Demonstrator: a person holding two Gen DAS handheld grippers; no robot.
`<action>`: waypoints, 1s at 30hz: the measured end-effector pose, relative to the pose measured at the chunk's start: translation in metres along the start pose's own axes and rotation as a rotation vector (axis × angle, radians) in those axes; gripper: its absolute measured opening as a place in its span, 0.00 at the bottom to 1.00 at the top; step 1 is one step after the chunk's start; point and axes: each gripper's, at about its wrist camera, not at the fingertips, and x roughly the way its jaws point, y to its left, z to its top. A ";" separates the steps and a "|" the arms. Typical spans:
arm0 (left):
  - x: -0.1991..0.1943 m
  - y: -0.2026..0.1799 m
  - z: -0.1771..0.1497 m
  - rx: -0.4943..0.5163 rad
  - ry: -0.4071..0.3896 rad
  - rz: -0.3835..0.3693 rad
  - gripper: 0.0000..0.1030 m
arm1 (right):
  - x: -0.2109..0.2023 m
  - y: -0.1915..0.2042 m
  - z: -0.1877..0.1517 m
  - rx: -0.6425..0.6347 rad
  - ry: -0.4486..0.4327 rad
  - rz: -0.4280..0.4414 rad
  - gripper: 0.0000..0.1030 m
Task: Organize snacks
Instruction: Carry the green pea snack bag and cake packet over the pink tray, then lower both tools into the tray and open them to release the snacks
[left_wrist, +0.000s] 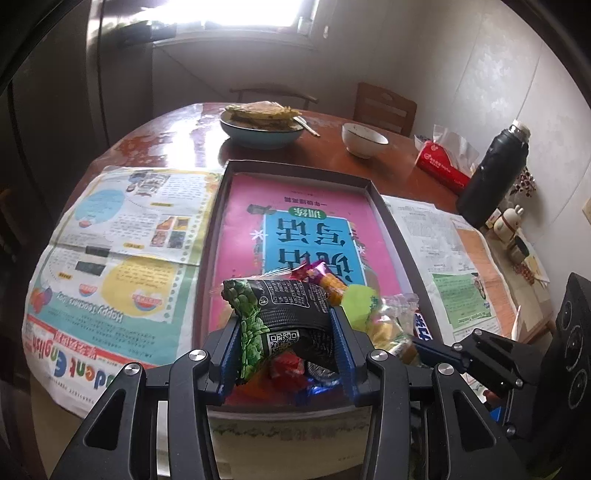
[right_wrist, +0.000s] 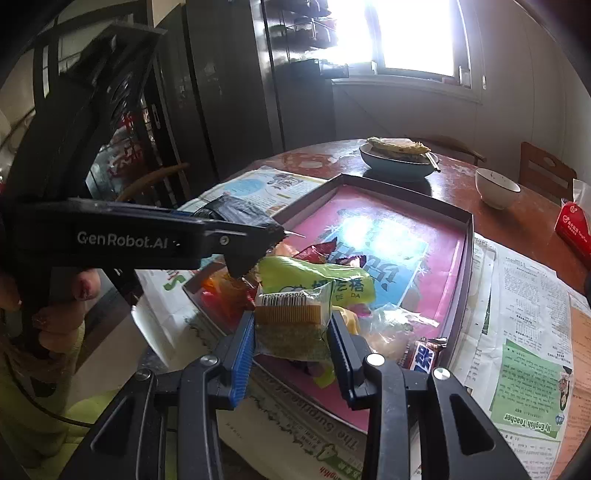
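Note:
My left gripper (left_wrist: 286, 339) is shut on a black and green snack packet (left_wrist: 284, 314), held above the near end of a dark shallow box (left_wrist: 218, 221) lined with a pink booklet. My right gripper (right_wrist: 291, 343) is shut on a clear-wrapped yellow-green cake packet (right_wrist: 295, 325) over the same near end. A pile of snacks lies below: a lime-green bag (right_wrist: 317, 280), a red wrapper (right_wrist: 314, 253), a dark blue chocolate bar (right_wrist: 423, 360). The left gripper (right_wrist: 236, 236) with its black packet also shows in the right wrist view, to the left of the pile.
Newspapers (left_wrist: 122, 240) lie under and beside the box on a round wooden table. Beyond it stand a bowl of flatbread (left_wrist: 262, 123), a white bowl (left_wrist: 364, 140), a red tissue pack (left_wrist: 441, 162) and a black flask (left_wrist: 495, 173). Chairs stand behind the table.

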 end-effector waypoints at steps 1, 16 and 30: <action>0.004 -0.003 0.002 0.008 0.006 0.000 0.45 | 0.002 -0.001 0.000 0.000 -0.001 -0.005 0.38; 0.031 -0.016 0.015 0.035 0.038 0.004 0.45 | 0.011 -0.015 0.001 0.014 -0.011 -0.053 0.38; 0.039 -0.013 0.017 0.029 0.041 0.019 0.45 | 0.023 -0.018 0.002 0.036 -0.017 -0.025 0.38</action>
